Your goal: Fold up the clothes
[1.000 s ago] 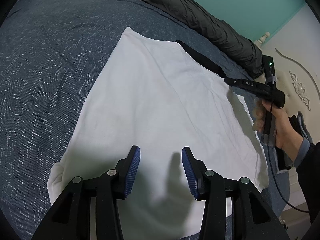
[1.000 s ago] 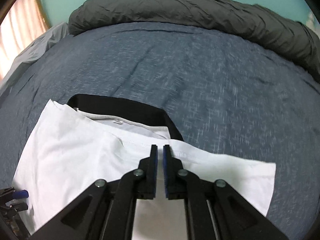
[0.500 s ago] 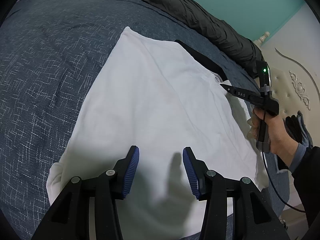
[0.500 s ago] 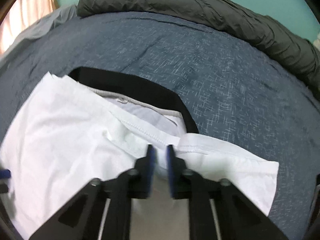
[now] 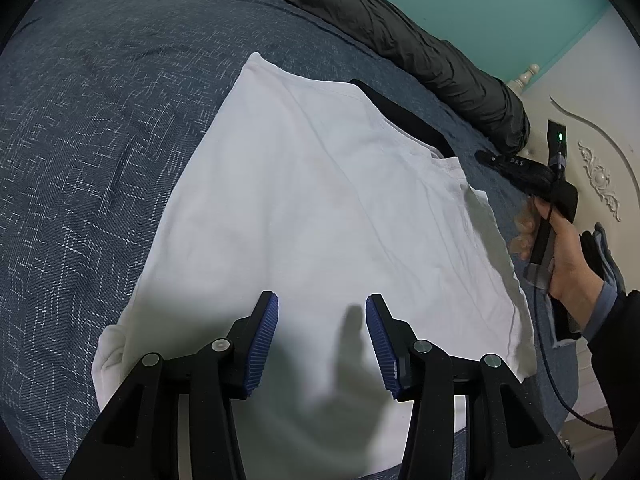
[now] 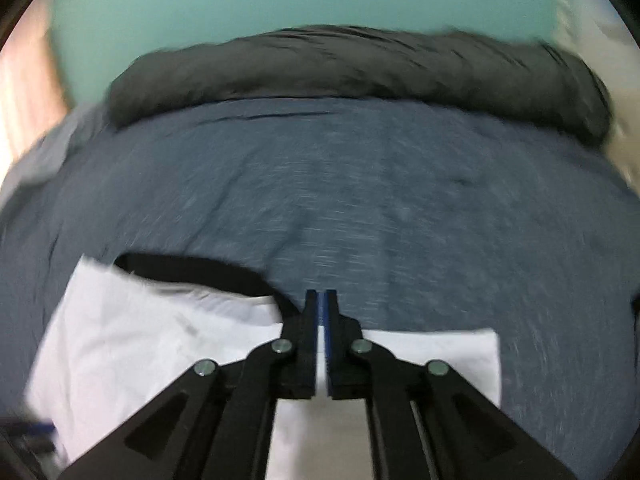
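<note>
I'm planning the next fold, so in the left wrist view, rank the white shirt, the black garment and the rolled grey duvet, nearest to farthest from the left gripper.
1. white shirt, directly beneath the open left gripper.
2. black garment, peeking out past the shirt's far edge.
3. rolled grey duvet, along the far side of the bed.

shirt point(image 5: 320, 216) laid flat on bed point(image 5: 100, 160) | rolled duvet point(image 5: 400, 28) set behind shirt, along far edge of bed | dark garment point(image 5: 404, 120) tucked under shirt's far edge | wall point(image 5: 520, 4) behind duvet
</note>
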A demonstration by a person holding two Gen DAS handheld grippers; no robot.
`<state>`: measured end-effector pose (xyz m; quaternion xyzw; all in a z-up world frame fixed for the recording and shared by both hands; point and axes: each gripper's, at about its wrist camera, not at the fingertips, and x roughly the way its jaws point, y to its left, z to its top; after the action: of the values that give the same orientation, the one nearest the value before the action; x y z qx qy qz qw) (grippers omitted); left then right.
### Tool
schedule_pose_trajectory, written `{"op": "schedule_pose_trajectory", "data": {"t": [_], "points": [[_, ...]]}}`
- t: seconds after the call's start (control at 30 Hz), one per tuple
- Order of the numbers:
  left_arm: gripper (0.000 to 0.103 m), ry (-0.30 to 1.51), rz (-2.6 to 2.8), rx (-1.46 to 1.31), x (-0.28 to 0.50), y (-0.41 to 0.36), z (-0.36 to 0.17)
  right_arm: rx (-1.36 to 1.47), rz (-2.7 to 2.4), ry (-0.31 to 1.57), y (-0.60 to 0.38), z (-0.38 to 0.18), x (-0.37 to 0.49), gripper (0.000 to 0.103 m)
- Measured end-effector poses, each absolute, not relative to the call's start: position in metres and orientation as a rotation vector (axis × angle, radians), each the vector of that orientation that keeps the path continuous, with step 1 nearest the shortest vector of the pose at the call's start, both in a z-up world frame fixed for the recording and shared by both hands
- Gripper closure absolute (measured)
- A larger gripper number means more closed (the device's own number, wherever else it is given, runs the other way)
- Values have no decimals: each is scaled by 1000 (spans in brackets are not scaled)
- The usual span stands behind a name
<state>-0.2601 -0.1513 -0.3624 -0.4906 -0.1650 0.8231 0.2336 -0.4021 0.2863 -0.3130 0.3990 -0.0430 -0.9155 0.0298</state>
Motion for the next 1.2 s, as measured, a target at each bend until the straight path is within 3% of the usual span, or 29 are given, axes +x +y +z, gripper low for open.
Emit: {"op": "schedule_pose_trajectory", "data": {"t": [0.07,0.1,0.33,0.43,0.6,1.1,1.2], "points": [[53,-453,2260,-1348,-260,-151,-362,1274,-2833,-207,303,-316,-401,77],[52,-452,2260,-1348,-260,-151,-362,1294,-2822,-208,306,-318,-400,74],[50,-446,2262,-1348,-260,-149,-362,1351,-2645,-205,295,-333,-403,74],[50,-446,2261,-1348,-260,-150,-362,1363,-2627,-117,280,-335,-396,74],[50,-449,2260,-1348,-260,-150,-362,1347,-2638,-47,271,-334,-393,98],[50,-452,2255,-1349,-259,-152,-362,1356,-2762,-152,281,-329,-413,100],[50,-458,2252,-1349,-259,-152,-361,1309,-2781,-249,288,-323,-406,100]]}}
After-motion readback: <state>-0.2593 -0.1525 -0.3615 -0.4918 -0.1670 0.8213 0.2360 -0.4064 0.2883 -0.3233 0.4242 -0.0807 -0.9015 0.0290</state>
